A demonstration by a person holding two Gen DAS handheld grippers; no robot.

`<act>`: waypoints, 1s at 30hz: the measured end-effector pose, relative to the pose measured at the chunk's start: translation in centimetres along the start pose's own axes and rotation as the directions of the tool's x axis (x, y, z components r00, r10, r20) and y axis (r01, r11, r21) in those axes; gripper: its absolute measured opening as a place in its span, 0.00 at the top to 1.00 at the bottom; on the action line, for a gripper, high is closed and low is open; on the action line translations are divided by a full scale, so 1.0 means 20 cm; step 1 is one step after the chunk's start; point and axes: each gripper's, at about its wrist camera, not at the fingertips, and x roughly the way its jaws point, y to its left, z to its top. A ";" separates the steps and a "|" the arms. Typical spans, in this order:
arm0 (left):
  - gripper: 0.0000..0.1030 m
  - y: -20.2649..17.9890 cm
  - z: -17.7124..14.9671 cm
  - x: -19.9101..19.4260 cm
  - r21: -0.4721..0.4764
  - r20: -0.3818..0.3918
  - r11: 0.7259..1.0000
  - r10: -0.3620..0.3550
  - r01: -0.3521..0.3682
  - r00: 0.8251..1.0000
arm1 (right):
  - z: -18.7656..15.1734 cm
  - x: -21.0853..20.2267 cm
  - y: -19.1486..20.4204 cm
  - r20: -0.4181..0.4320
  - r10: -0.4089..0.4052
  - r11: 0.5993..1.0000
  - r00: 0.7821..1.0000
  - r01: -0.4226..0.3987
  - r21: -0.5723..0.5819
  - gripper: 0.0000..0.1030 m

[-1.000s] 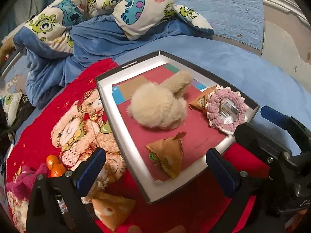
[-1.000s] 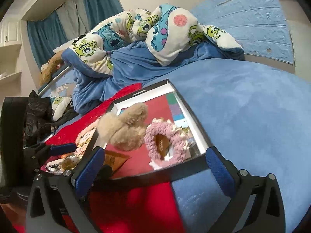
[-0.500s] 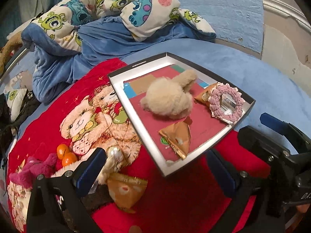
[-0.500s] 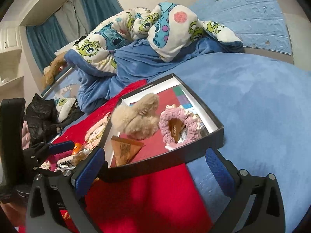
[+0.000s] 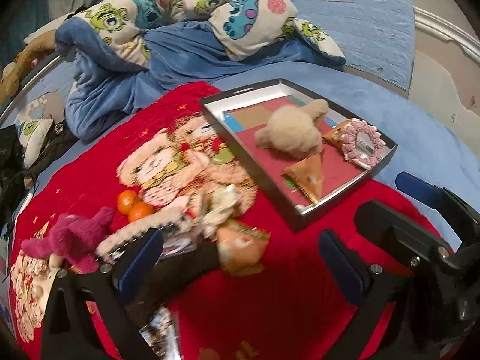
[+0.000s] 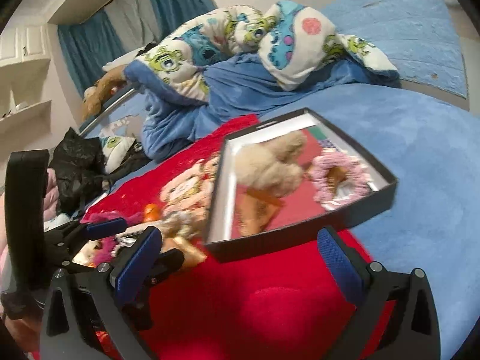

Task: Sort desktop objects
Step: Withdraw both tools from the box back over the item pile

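Note:
A black box lid point(image 5: 249, 162) point(image 6: 300, 240) lies on the bed and holds a beige fluffy toy point(image 5: 289, 135) point(image 6: 267, 165), a pink crochet ring point(image 5: 363, 142) point(image 6: 339, 177) and an orange snack packet point(image 5: 307, 177) point(image 6: 258, 210). On the red blanket point(image 5: 90, 177) lie two oranges point(image 5: 133, 207), a magenta plush point(image 5: 72, 237), a white comb point(image 5: 144, 232) and another orange packet point(image 5: 243, 246). My left gripper point(image 5: 240, 261) is open and empty above the blanket, near the loose pile. My right gripper point(image 6: 240, 261) is open and empty, short of the box's near wall.
A crumpled blue cartoon duvet point(image 5: 186, 30) is piled at the back. Blue bedsheet point(image 6: 420, 150) spreads right of the box. A black bag point(image 6: 78, 168) and shelves point(image 6: 24, 114) are at the left. The right gripper body point(image 5: 420, 240) shows in the left wrist view.
Both grippers have pulled back and to the left from the box. The loose pile on the red blanket has come into the left view. Both stay open.

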 end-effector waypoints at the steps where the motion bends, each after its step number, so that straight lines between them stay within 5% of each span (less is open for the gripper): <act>1: 0.00 0.02 -0.01 -0.02 -0.009 0.002 1.000 0.004 -0.004 1.000 | 0.00 0.00 0.04 0.000 0.006 1.000 1.000 -0.006 -0.009 0.00; 14: 0.00 0.58 -0.31 -0.26 -0.143 -0.022 0.984 0.105 -0.107 0.994 | -0.11 0.13 0.63 -0.067 0.110 0.985 0.992 -0.118 -0.128 0.00; 30: 0.00 1.42 -0.88 -0.40 -0.430 -0.112 0.890 0.116 -0.153 0.987 | -0.30 0.41 1.40 -0.196 0.236 0.937 0.952 -0.277 -0.214 0.00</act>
